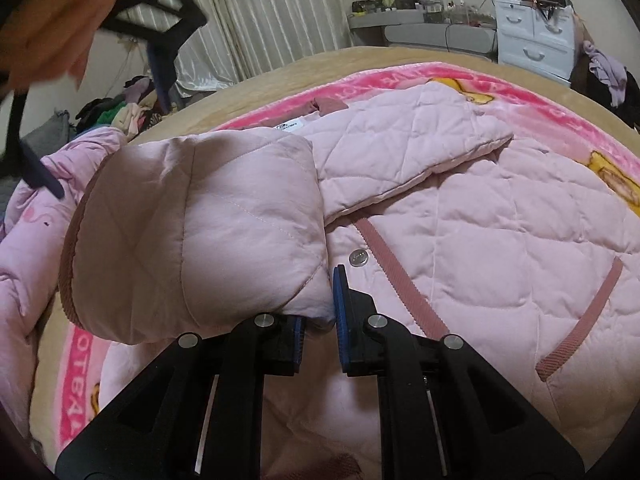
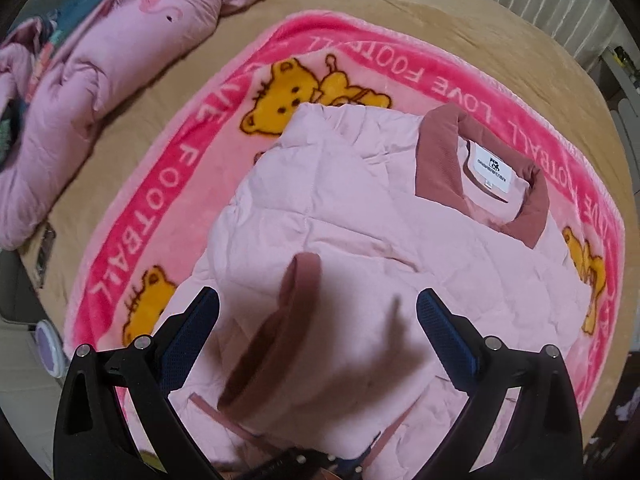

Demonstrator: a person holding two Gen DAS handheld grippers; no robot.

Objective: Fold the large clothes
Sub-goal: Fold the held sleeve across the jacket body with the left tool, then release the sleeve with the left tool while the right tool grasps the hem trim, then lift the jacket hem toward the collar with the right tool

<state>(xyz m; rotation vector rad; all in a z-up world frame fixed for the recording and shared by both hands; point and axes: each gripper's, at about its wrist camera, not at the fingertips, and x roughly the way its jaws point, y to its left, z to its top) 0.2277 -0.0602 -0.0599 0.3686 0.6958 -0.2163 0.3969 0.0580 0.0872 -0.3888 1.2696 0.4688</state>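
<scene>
In the left wrist view the left gripper [image 1: 320, 312] sits at the lower centre of the frame, its blue-padded jaws clamped on the hem of a sleeve [image 1: 200, 240] of the pink quilted jacket [image 1: 460, 220]; the sleeve bulges up at centre left, its ribbed cuff [image 1: 72, 248] running down its left edge; the jacket body spreads flat across the right half of the frame on a pink bear-print blanket [image 1: 520, 92], with the other sleeve [image 1: 400, 160] already laid across the chest and a snap button [image 1: 358, 258] just right of the jaws; a pink comforter [image 1: 24, 260] lies bunched at the left edge. In the right wrist view the right gripper [image 2: 318, 324] hangs over the jacket [image 2: 340, 208] with its jaws spread wide and nothing pinched; a blurred sleeve cuff [image 2: 276, 332] lies between them; the collar [image 2: 440, 156] with its white label [image 2: 496, 168] lies at upper right; the blanket [image 2: 168, 184] rings the jacket; the comforter [image 2: 100, 80] fills the upper left.
</scene>
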